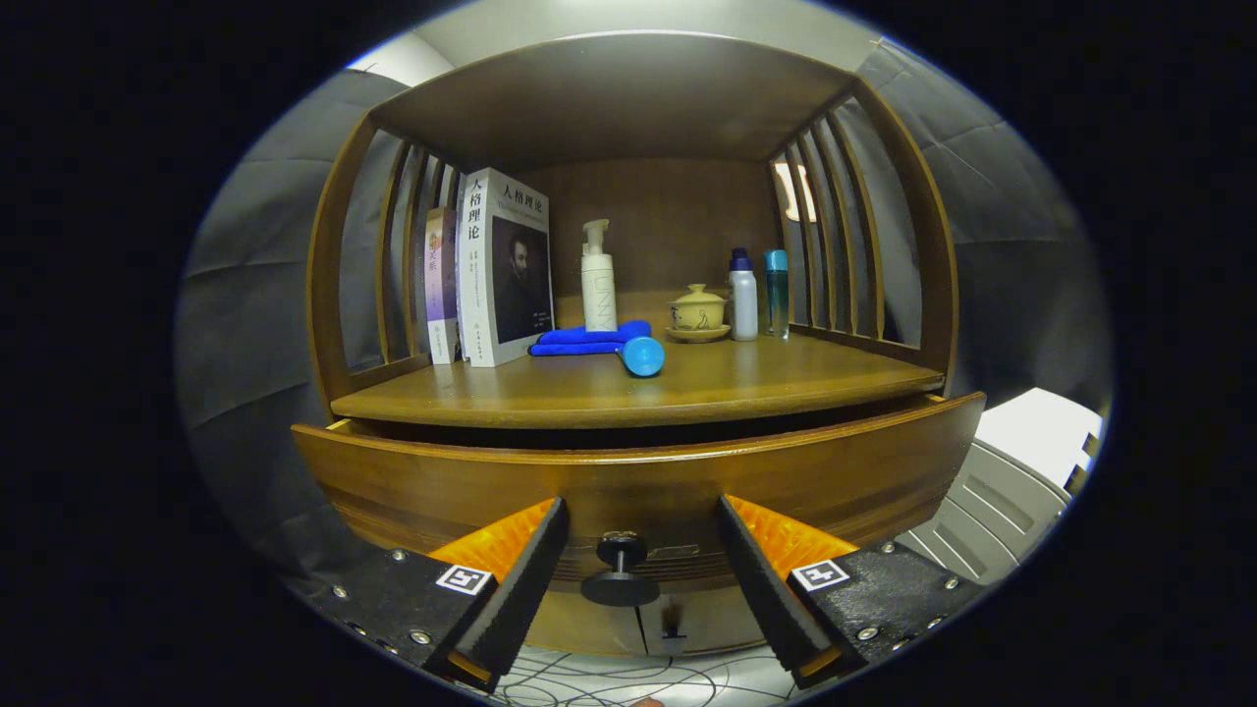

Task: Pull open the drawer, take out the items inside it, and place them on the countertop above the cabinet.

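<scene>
**Jaws spread around the drawer knob, drawer partly out**

Nearest the camera, the jaws [638,570] stand wide open with nothing held; the dark round knob [620,568] sits between them, clear of both fingers. That knob is on the curved wooden drawer front [638,481], just ahead of the jaws. A dark gap above the front shows the drawer is already pulled out a little, but what lies inside is hidden from this angle.

Beyond and above the drawer is the counter [766,378], set inside a slatted wooden hutch. On it stand two upright books [491,265], a white pump bottle [598,280], a folded blue cloth [589,339] with a blue round-ended object [643,355] in front of it, a yellow lidded teacup on its saucer [698,312], and two small bottles [758,293].

Risks, as I judge them: closing off-centre could let the small knob slip from the fingers; pulling at a slant may jam the drawer; and items set on the crowded counter could knock over the bottles or teacup.

Writing: the nearer book's cover and spine carry Chinese characters, and the pump bottle has faint vertical lettering too small to read.
</scene>
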{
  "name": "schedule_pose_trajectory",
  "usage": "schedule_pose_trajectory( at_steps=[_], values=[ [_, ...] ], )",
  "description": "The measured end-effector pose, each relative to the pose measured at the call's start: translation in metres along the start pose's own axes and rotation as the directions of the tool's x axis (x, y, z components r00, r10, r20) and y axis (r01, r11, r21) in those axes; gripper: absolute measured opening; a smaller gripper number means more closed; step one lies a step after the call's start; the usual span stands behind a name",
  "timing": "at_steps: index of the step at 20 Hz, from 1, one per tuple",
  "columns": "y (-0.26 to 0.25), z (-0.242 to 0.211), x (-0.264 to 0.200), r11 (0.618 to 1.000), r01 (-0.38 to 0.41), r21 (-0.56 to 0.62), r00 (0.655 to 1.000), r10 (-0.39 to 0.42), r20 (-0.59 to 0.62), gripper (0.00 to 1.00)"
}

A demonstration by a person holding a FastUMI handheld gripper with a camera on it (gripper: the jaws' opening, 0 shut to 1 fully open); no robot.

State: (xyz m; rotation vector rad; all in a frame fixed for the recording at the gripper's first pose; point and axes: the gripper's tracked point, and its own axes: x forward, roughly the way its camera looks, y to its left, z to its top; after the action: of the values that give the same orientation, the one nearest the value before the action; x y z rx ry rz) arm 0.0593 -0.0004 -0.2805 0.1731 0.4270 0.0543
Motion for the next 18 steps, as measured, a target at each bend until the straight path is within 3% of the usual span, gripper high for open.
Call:
schedule_pose_trajectory(
  at_steps=[12,15,18],
  values=[
    [-0.002,0.002,0.029,1.000,0.014,0.003,1.000,-0.014,0.006,0.95],
    [-0.004,0.017,0.016,1.000,-0.013,0.005,0.999,0.013,0.030,0.95],
    [-0.026,0.052,-0.012,0.999,0.007,0.052,0.995,-0.012,0.099,0.95]
  ],
)
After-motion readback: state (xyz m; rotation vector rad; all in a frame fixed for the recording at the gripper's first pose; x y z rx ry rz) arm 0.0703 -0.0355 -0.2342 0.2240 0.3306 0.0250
